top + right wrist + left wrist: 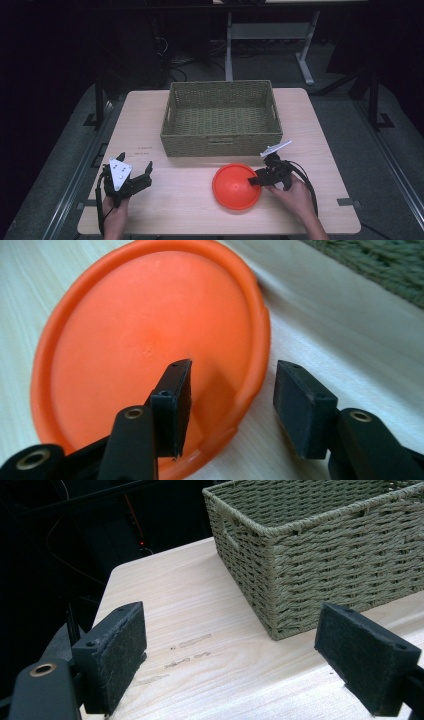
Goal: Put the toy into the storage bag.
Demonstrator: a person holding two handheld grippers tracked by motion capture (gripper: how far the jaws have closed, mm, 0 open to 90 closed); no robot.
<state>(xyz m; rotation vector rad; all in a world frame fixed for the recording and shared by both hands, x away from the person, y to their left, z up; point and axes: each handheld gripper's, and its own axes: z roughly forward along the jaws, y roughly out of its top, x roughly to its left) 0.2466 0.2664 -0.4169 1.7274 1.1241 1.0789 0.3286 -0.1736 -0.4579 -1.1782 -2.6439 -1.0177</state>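
An orange plastic plate [236,187] lies on the pale wooden table [165,210] in front of a woven basket [220,142]. My right gripper [255,179] reaches in from the plate's right side. In the right gripper view its jaws straddle the rim of the plate [150,340]: one pad hangs over the inside, the other stands outside the rim, with gaps on both sides, so the right gripper [232,375] is open. My left gripper [136,166] rests at the table's front left, open and with nothing in it; its wide jaws [230,630] frame bare wood.
The olive woven basket [325,570] holds nothing and takes up the far middle of the table; its edge shows in the right gripper view [380,265]. A desk frame [270,35] stands on the dark floor beyond. Bare wood lies between the two grippers.
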